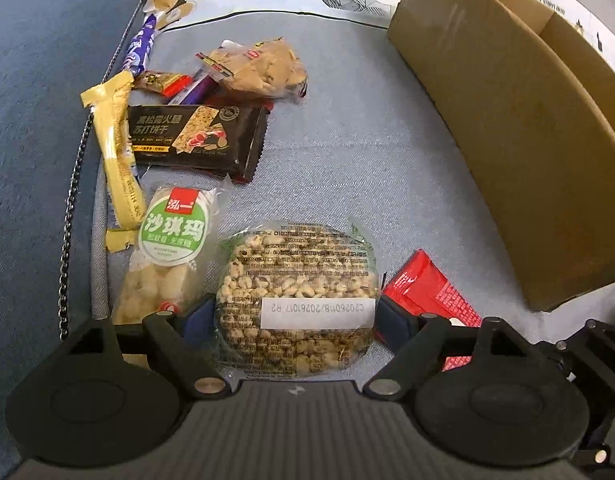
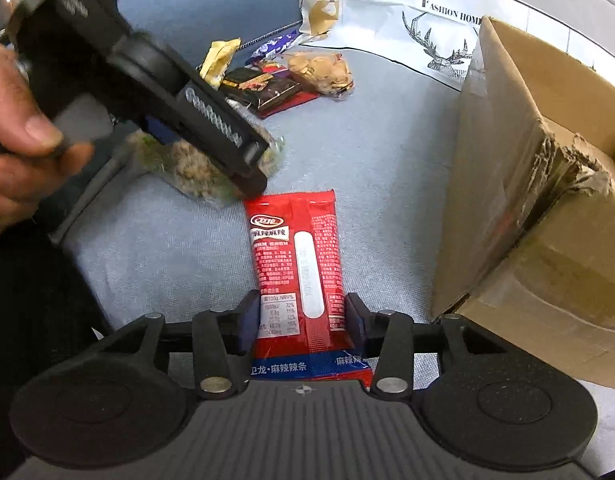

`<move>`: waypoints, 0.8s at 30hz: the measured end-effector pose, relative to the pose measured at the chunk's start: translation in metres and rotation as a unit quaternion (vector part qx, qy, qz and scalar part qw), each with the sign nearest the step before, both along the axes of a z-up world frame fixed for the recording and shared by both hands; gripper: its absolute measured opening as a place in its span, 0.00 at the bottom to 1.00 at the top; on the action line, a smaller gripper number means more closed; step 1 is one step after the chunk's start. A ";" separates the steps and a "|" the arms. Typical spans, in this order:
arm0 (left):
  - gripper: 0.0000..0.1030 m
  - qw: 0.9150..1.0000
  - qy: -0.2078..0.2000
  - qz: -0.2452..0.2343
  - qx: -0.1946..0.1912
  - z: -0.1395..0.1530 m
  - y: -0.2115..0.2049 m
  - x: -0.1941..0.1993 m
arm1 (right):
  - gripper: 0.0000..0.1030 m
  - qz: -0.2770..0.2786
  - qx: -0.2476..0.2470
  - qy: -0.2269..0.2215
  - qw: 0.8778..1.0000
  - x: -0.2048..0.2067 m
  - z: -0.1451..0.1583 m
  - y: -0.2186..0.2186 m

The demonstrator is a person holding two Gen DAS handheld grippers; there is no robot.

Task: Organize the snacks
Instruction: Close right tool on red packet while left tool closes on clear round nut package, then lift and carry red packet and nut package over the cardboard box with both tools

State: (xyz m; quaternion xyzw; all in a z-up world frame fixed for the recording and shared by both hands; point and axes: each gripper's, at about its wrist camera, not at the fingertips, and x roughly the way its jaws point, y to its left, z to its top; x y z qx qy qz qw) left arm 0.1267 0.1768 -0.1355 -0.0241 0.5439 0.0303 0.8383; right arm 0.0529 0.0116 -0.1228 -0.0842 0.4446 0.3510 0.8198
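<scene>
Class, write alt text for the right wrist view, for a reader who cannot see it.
The right gripper straddles a red snack packet lying on a blue-grey cushion. The left gripper reaches over a round puffed-grain cake, with an open cardboard box at right.

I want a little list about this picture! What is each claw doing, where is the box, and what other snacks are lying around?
left gripper: around the round puffed-grain cake, pads at its sides
right gripper: around the red snack packet, pads by its edges
cardboard box: open, right of both snacks
surface: blue cloth
snack pile: black cracker pack, yellow stick pack, green-label pack, clear bag of biscuits
already in the box: cannot tell
</scene>
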 end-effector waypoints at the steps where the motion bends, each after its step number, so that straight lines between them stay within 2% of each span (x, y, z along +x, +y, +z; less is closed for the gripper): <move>1: 0.85 1.000 -0.001 0.000 0.001 0.000 -0.001 0.000 | 0.47 -0.001 0.003 0.002 1.000 0.002 0.000 0.000; 10: 0.86 1.000 -0.001 -0.001 -0.003 -0.003 0.000 0.002 | 0.48 -0.003 0.004 0.004 1.000 0.003 0.000 0.003; 17: 0.82 1.000 -0.012 -0.001 -0.001 0.001 -0.001 0.002 | 0.40 -0.001 0.002 -0.007 1.000 0.002 0.001 0.003; 20: 0.82 0.999 -0.034 -0.002 -0.004 0.008 -0.002 -0.001 | 0.38 -0.003 0.003 -0.013 1.000 0.001 0.004 0.003; 24: 0.82 0.995 -0.095 -0.005 -0.024 0.027 -0.002 -0.016 | 0.37 -0.009 0.011 -0.034 0.999 -0.004 0.013 0.000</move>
